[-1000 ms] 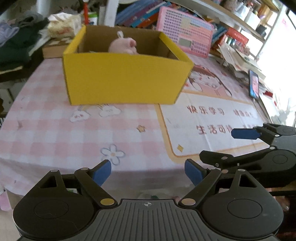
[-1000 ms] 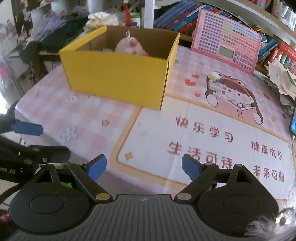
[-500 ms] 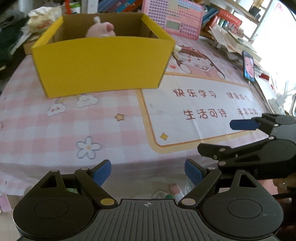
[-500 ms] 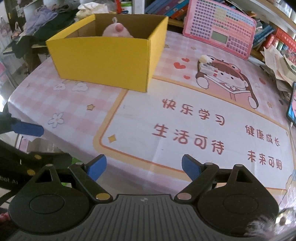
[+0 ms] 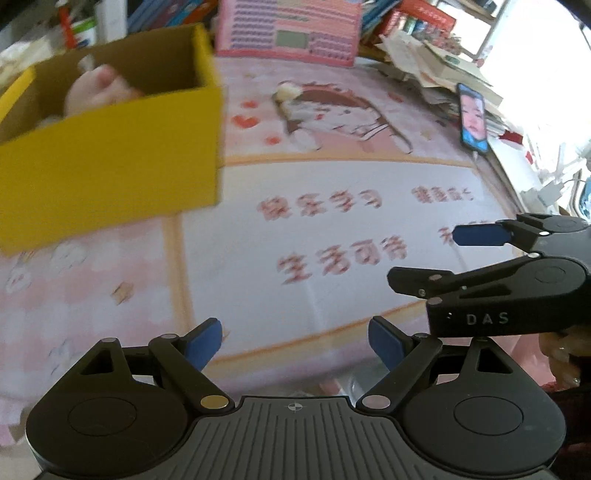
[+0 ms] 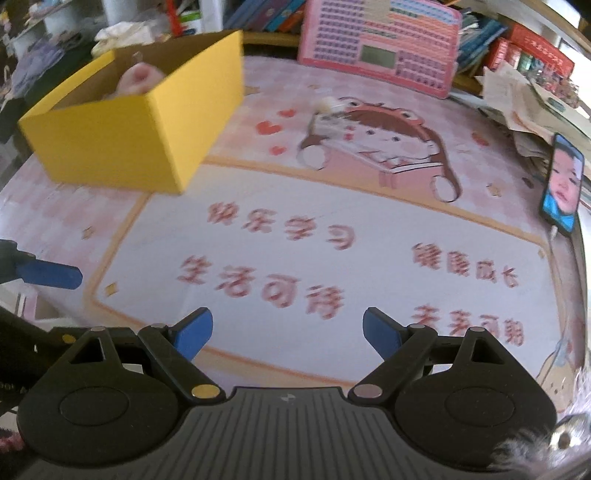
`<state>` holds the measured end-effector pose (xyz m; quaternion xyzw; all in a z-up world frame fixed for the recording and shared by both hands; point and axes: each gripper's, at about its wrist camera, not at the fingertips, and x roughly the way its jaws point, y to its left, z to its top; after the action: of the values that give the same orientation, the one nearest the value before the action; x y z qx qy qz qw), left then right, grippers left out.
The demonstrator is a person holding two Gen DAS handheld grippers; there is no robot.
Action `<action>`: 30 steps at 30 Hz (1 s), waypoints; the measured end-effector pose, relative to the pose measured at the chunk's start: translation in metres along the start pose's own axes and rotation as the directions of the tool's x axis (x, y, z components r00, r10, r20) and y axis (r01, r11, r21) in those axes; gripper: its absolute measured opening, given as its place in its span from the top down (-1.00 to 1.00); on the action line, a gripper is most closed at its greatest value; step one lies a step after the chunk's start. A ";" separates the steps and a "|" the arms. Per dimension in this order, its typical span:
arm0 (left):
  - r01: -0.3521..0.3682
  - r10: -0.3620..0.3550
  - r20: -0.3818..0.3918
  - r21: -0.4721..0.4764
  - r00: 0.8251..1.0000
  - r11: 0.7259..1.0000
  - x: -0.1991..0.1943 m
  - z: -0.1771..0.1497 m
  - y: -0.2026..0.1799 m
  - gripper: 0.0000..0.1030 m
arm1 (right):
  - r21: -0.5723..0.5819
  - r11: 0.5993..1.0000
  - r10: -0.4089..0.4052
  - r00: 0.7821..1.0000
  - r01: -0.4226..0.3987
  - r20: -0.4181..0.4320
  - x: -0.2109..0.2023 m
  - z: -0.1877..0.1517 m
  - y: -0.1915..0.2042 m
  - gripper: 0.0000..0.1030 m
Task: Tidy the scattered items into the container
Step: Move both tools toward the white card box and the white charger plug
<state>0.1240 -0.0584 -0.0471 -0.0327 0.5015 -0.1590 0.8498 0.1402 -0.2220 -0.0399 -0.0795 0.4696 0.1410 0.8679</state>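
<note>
A yellow cardboard box (image 5: 107,162) stands at the far left of the table; it also shows in the right wrist view (image 6: 122,144). A pink plush toy (image 5: 96,90) lies inside it, also seen in the right wrist view (image 6: 138,79). A small cream-and-white item (image 6: 328,110) lies on the mat right of the box; it also shows in the left wrist view (image 5: 290,98). My left gripper (image 5: 295,343) is open and empty near the table's front edge. My right gripper (image 6: 286,332) is open and empty, beside the left one.
A pink toy keyboard (image 6: 380,44) leans at the back. A phone (image 6: 563,184) lies at the right edge, next to a paper pile (image 6: 524,92). Books and boxes line the shelf (image 5: 410,18) behind. The cartoon mat (image 6: 332,229) covers the table.
Both grippers have swung to the right and forward over the table, so the box has slid to the left of both views. Both stay open and empty.
</note>
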 end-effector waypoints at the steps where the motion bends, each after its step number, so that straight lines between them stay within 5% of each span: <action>1: 0.002 -0.002 0.006 0.011 1.000 1.000 0.003 0.005 -0.006 -0.71 | 0.007 1.000 -0.004 1.000 0.004 0.008 0.000 0.001 -0.008 -0.72; 14: -0.094 0.086 0.079 0.100 0.993 0.990 0.053 0.077 -0.068 -0.71 | 0.172 0.985 -0.040 0.995 0.024 0.092 0.020 0.020 -0.108 -0.66; 30: -0.216 0.214 0.150 -0.006 0.965 0.976 0.101 0.138 -0.066 -0.71 | 0.260 0.965 -0.018 0.983 -0.030 0.180 0.056 0.072 -0.152 -0.65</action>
<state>0.2726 -0.1656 -0.0491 0.0147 0.4361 -0.0656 0.8974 0.2753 -0.3373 -0.0461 0.0505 0.4035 0.0872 0.9094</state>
